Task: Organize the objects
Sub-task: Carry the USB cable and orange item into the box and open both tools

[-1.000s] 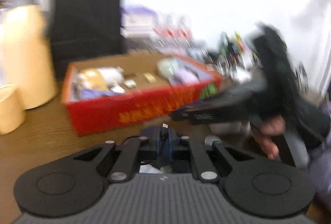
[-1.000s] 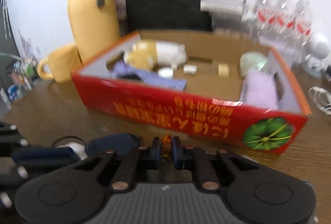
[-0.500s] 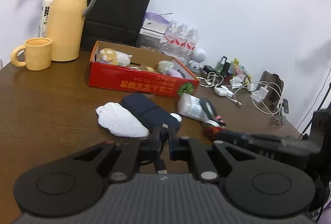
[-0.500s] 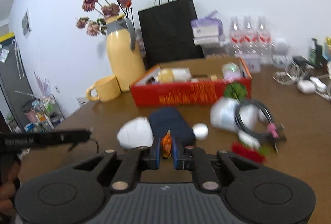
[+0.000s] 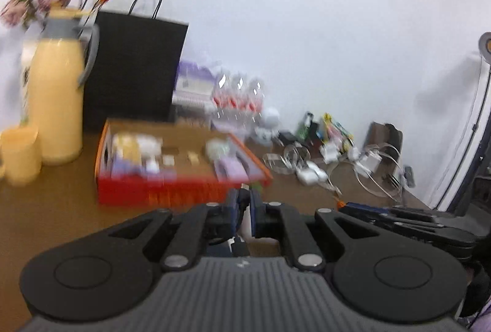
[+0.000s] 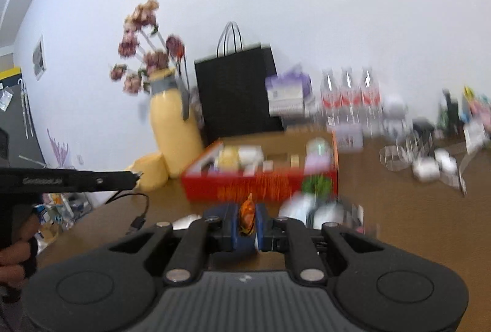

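Both tongs lifted since half a second back. Right tongs (image 6: pixel 247 220) pinch orange candy (image 6: pixel 247 214); left tongs (image 5: pixel 244 214) clamp a cable. Red box (image 6: pixel 260 181) part-filled; bench items remain.

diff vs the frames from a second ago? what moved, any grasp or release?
Both grippers pulled back and up from the red box, which now sits farther off. No grasp or release: right gripper stays shut on the orange wrapped item, left gripper stays shut on a thin black cable. Box contents, yellow jug and black bag unchanged.
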Demonstrator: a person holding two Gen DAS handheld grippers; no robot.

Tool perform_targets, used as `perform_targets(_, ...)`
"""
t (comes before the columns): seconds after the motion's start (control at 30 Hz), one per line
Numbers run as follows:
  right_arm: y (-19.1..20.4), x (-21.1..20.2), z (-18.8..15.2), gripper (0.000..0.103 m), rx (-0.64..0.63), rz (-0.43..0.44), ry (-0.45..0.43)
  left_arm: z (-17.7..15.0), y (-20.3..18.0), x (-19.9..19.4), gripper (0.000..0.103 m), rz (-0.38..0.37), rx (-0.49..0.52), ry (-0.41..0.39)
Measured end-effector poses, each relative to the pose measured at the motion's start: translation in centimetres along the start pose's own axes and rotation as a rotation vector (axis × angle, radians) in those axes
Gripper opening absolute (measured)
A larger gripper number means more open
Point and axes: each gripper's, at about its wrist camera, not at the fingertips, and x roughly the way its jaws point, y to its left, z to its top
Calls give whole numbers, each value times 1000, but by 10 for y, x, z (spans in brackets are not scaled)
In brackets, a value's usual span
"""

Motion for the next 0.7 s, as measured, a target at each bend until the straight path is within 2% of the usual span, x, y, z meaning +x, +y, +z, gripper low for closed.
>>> perform_targets(0.1,-13,54,59,11,-12,31,-12,53,23,58,8,6,10,19)
perform_targets(0.17,-20,100,92,11,2,42,24,81,39,105,8,51,22,43)
perform_targets(0.27,-42,192,129,11,34,5,128,104,75,193,8,126,-21,160)
perform_targets(0.4,-73,311,133,11,62,-100,295,98,120,291,8,232,-56,341)
perform_targets(0.5,-83,365,116,11,69,-157,382,90,143,332,10,219,-102,412)
perform_targets(0.53,-86,379,110,14,58,-180,404,90,146,337,13,248,-109,390)
perform_targets(0.57,-88,389,105,14,52,-200,411,91,146,338,25,264,-109,362)
perform_targets(0.6,-92,394,102,23,50,-219,407,90,146,335,39,250,-106,348)
perform_targets(0.67,-96,394,100,28,63,-218,382,93,143,324,51,201,-102,313)
perform_targets(0.7,-97,390,102,34,81,-209,370,95,139,317,55,189,-88,298)
